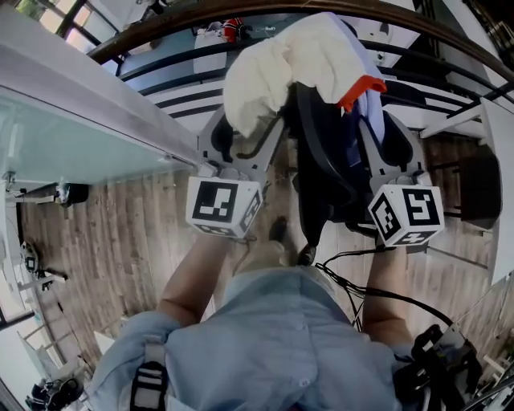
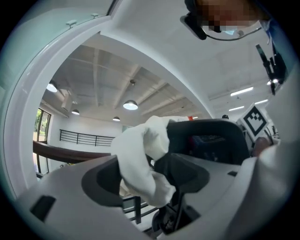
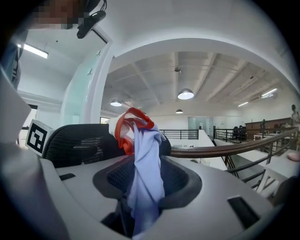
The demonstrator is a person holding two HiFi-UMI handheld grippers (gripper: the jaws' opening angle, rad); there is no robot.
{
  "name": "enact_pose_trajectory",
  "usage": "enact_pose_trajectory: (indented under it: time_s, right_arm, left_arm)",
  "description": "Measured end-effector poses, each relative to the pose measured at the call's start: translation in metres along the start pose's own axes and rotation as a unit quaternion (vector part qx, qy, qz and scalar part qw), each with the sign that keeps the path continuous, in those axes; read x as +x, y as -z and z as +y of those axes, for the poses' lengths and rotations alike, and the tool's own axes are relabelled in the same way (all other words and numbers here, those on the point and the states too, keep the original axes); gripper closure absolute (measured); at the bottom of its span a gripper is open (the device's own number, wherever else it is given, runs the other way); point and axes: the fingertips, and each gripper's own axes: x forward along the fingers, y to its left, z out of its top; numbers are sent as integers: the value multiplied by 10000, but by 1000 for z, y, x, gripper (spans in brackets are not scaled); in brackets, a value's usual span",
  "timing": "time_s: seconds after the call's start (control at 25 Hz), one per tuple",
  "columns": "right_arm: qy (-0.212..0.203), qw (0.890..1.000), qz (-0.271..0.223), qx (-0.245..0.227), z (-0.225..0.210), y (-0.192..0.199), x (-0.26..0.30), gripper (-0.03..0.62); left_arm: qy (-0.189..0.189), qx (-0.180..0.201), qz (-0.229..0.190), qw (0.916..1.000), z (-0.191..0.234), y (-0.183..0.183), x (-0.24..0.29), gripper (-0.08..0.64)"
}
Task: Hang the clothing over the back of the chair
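Observation:
A garment lies draped over the top of the black mesh chair back (image 1: 321,181): a cream part (image 1: 277,64) on the left, an orange-trimmed (image 1: 361,90) lavender part on the right. My left gripper (image 1: 249,132) is level at the chair's left side. Its jaws stand wide, and the cream cloth (image 2: 140,161) hangs loosely between them without being pinched. My right gripper (image 1: 376,135) is at the right side, also open. The lavender cloth (image 3: 145,173) with its orange collar (image 3: 129,126) hangs between its jaws. The chair back (image 3: 79,140) shows behind.
A curved wooden handrail (image 1: 201,20) on black bars runs just beyond the chair. A white ledge with a glass panel (image 1: 80,120) is at the left. A white desk edge (image 1: 499,160) is at the right. Black cables (image 1: 377,293) trail by my right arm.

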Motion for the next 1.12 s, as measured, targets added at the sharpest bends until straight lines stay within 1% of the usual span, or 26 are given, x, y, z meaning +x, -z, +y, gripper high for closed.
enact_pose_trajectory:
  time_s: [0.08, 0.24, 0.32, 0.4, 0.48, 0.6, 0.68, 0.76, 0.84, 0.92, 1.0, 1.12]
  right_arm:
    - [-67, 10000, -38, 39, 1, -1, -11, 400]
    - [-205, 9997, -141, 46, 6, -5, -39, 400]
    - [-312, 9993, -192, 56, 10, -5, -52, 400]
    - [-432, 9987, -278, 57, 16, -7, -65, 400]
    - [-522, 9978, -394, 44, 25, -13, -79, 403]
    - [-613, 9963, -606, -15, 42, -26, -99, 416]
    - [-634, 9950, -770, -65, 51, -37, -111, 434]
    - [-614, 9933, -976, -117, 56, -49, -121, 459]
    - [-569, 9914, -1164, -163, 60, -57, -128, 493]
    - [-521, 9906, -1250, -193, 63, -57, -135, 516]
    - [-473, 9906, -1269, -212, 65, -56, -140, 537]
    - [-430, 9903, -1300, -236, 66, -60, -143, 549]
  left_arm:
    - [-55, 109, 38, 9999, -10, -1, -12, 261]
    - [-166, 172, 147, 9996, -35, 0, -45, 259]
    - [-218, 247, 134, 9994, -51, -1, -60, 259]
    - [-273, 310, 10, 9991, -69, -10, -71, 259]
    - [-276, 320, -216, 9989, -88, -26, -81, 261]
    - [-111, 295, -563, 9979, -117, -54, -90, 267]
    - [18, 311, -793, 9964, -135, -74, -93, 303]
    - [67, 378, -1074, 9935, -149, -95, -94, 344]
    - [63, 416, -1280, 9909, -159, -108, -96, 414]
    - [53, 369, -1360, 9900, -167, -111, -98, 482]
    - [74, 284, -1380, 9900, -173, -112, -98, 511]
    - [99, 250, -1447, 9891, -177, -119, -97, 528]
